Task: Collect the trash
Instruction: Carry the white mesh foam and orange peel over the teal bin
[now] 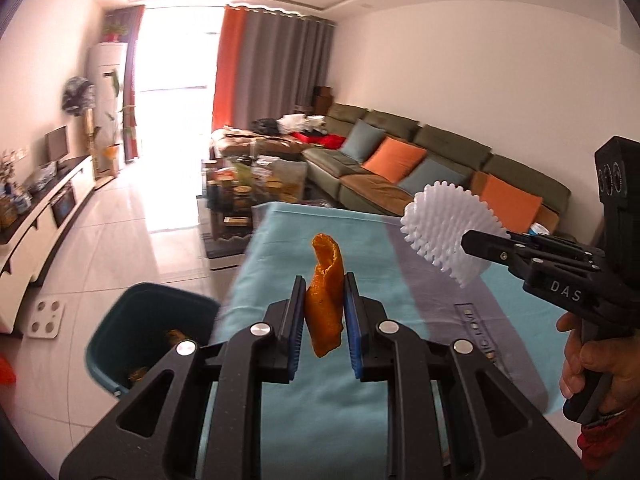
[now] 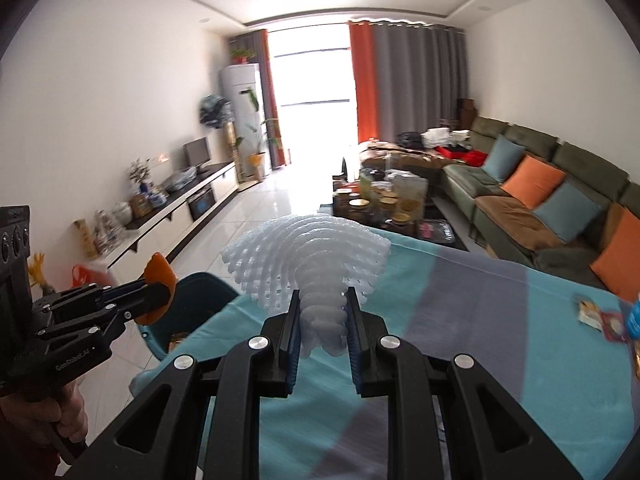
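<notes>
Jaws of left gripper clamped on an orange peel, blue pads pressing both its sides, peel sticking up past the fingertips. Jaws of right gripper clamped on a white foam fruit net, squeezed narrow between pads, fanning wide above them. Both held in air over a table with a teal and grey cloth. Left wrist view: right gripper at 3 o'clock with the net, person's hand on its grip at 4; teal trash bin on the floor at 8, just beside the table's left edge, orange scraps inside. Right wrist view: left gripper at 9 with the peel, bin behind it. Wrappers on the cloth at 3, blurred. Green sofa with orange and blue cushions at 2
</notes>
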`<action>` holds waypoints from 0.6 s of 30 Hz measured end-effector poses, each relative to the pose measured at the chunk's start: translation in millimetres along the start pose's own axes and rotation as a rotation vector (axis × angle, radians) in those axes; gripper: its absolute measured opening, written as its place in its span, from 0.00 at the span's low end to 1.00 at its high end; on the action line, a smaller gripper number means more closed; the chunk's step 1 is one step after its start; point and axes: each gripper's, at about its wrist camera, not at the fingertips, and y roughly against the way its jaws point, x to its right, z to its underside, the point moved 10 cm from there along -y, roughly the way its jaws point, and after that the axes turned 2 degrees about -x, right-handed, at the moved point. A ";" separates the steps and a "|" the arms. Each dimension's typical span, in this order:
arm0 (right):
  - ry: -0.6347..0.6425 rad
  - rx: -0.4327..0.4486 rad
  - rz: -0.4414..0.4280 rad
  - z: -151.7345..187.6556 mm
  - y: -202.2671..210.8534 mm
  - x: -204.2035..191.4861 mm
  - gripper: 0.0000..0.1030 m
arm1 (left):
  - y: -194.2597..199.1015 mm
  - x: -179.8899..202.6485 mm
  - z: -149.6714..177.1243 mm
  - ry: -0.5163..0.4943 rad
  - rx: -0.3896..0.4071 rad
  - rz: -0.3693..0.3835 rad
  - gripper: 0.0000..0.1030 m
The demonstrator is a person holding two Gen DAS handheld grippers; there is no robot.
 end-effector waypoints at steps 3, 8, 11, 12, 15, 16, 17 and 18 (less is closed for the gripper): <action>0.031 -0.017 -0.034 -3.4 -14.0 -19.8 0.18 | 13.5 -25.7 3.4 0.028 0.008 -0.042 0.19; 0.080 -0.048 -0.079 -5.8 -32.3 -51.3 0.18 | 28.0 -68.0 12.1 0.076 0.005 -0.103 0.19; 0.107 -0.072 -0.114 -7.8 -47.3 -70.4 0.18 | 31.7 -94.3 18.7 0.104 -0.007 -0.135 0.19; 0.113 -0.079 -0.123 -8.4 -51.0 -74.7 0.18 | 31.8 -98.5 19.7 0.112 -0.010 -0.140 0.19; 0.139 -0.103 -0.150 -9.6 -66.4 -91.7 0.18 | 34.3 -119.9 28.4 0.137 -0.021 -0.167 0.19; 0.147 -0.110 -0.156 -9.8 -70.6 -97.0 0.18 | 33.0 -124.7 30.6 0.147 -0.026 -0.170 0.19; 0.156 -0.126 -0.166 -9.7 -79.0 -103.1 0.18 | 32.0 -131.5 32.9 0.157 -0.031 -0.176 0.19; 0.163 -0.134 -0.171 -9.9 -84.4 -106.8 0.18 | 30.4 -141.5 36.4 0.163 -0.039 -0.191 0.19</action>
